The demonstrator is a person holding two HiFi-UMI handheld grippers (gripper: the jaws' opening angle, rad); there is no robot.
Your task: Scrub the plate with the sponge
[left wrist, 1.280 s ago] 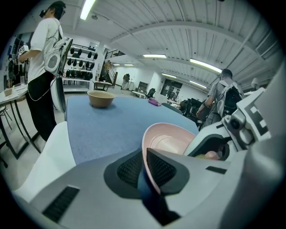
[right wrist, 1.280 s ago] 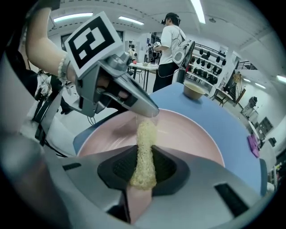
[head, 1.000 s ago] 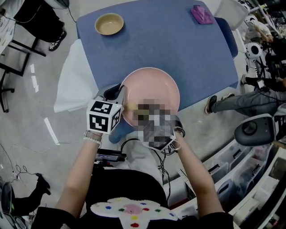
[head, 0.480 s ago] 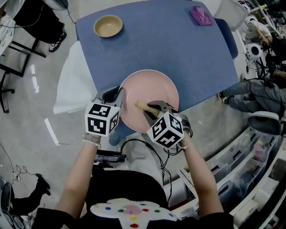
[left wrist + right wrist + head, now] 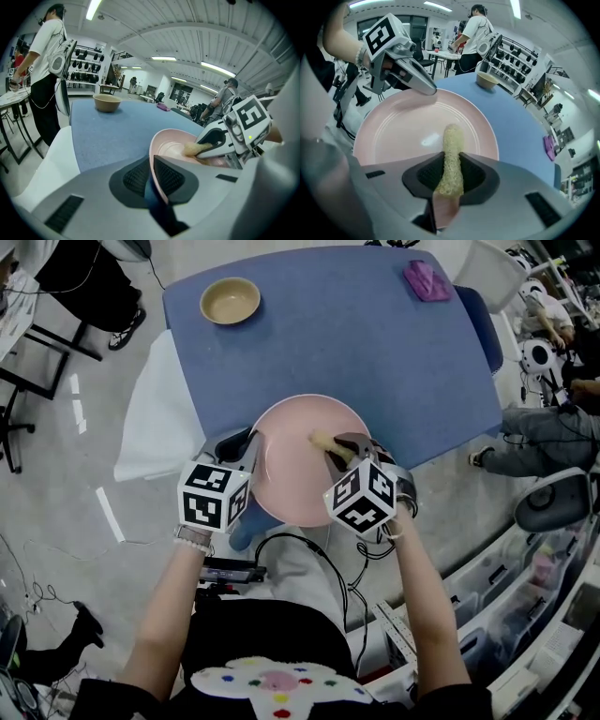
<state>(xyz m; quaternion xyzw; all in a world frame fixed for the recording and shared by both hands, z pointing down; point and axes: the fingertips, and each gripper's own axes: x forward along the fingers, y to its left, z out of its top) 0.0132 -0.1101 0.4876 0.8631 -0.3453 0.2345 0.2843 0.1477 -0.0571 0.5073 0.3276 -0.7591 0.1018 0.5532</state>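
A pink plate (image 5: 298, 486) is held tilted over the near edge of the blue table (image 5: 375, 343). My left gripper (image 5: 255, 450) is shut on its left rim; in the left gripper view the rim (image 5: 154, 164) runs between the two pads. My right gripper (image 5: 339, 454) is shut on a flattened yellow sponge (image 5: 322, 440), whose tip rests on the plate's inner face near its right side. The right gripper view has the sponge (image 5: 451, 154) standing out from the jaws onto the plate (image 5: 398, 126), with the left gripper (image 5: 425, 87) at the far rim.
A tan bowl (image 5: 230, 300) sits at the table's far left and a purple cloth (image 5: 427, 280) at its far right corner. Seated people and chairs line the right side. A standing person (image 5: 476, 33) is beyond the table.
My right gripper has carried the sponge across the plate, from its near left part toward the right and far side. The left gripper has kept its hold on the rim.
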